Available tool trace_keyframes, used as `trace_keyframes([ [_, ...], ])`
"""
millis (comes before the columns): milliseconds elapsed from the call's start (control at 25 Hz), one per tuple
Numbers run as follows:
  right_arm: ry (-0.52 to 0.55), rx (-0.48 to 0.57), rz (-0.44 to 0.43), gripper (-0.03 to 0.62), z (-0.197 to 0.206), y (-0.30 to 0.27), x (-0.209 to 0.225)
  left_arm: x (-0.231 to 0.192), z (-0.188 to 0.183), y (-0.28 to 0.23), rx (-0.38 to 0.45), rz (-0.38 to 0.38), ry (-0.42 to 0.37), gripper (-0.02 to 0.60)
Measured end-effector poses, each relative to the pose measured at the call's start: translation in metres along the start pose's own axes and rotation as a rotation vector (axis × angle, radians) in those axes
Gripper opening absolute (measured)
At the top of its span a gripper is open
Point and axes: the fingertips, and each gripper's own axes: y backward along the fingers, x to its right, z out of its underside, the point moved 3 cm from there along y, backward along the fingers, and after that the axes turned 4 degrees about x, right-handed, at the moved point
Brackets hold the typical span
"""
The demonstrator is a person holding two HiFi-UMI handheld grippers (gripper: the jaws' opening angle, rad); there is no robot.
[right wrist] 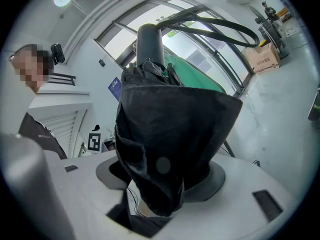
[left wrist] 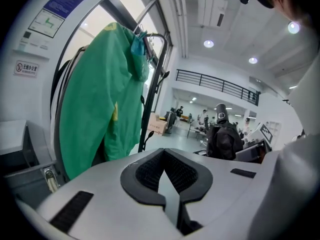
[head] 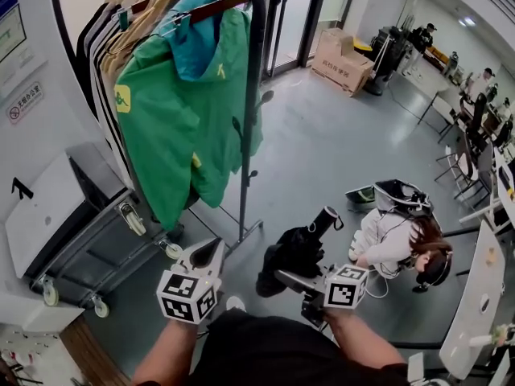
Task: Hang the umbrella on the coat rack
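Note:
A folded black umbrella [head: 299,249] stands tilted in my right gripper [head: 294,278], which is shut on its lower fabric, handle [head: 326,215] pointing up and away. In the right gripper view the umbrella [right wrist: 170,134] fills the space between the jaws of the right gripper [right wrist: 165,184], and its strap loop [right wrist: 215,26] arcs above. The coat rack [head: 253,95], a black pole frame, stands ahead to the left and carries a green jacket [head: 181,111]. My left gripper [head: 211,252] hangs near the rack's base, shut and holding nothing. In the left gripper view, the left gripper [left wrist: 165,176] faces the rack [left wrist: 159,74], with the umbrella [left wrist: 225,139] at right.
A person in a white top [head: 398,240] crouches on the floor just right of the umbrella. A grey wheeled cart [head: 72,223] stands left of the rack. Cardboard boxes [head: 342,59] sit by the door. Desks and chairs [head: 475,135] line the right side.

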Motion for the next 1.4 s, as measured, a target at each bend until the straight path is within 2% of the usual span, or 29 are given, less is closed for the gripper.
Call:
trace_keyframes([
  [280, 0.014, 0.032, 0.038, 0.255, -0.017, -0.041, 0.008, -0.036, -0.011, -0.019, -0.005, 0.062, -0.041, 0.015],
  [560, 0.019, 0.012, 0.06, 0.255, -0.019, -0.058, 0.006, -0.053, -0.016, -0.026, -0.011, 0.097, -0.039, 0.015],
  [800, 0.033, 0.028, 0.055, 0.255, -0.041, -0.073, 0.01, -0.064, -0.018, -0.025, -0.01, 0.087, -0.035, 0.015],
  [1160, 0.149, -0.016, 0.009, 0.255, -0.099, -0.112, 0.008, -0.085, -0.016, -0.017, -0.026, 0.025, -0.017, 0.015],
  [1400, 0.187, -0.035, -0.072, 0.255, -0.134, -0.138, -0.003, -0.089, -0.016, -0.021, -0.025, -0.005, -0.012, 0.015],
])
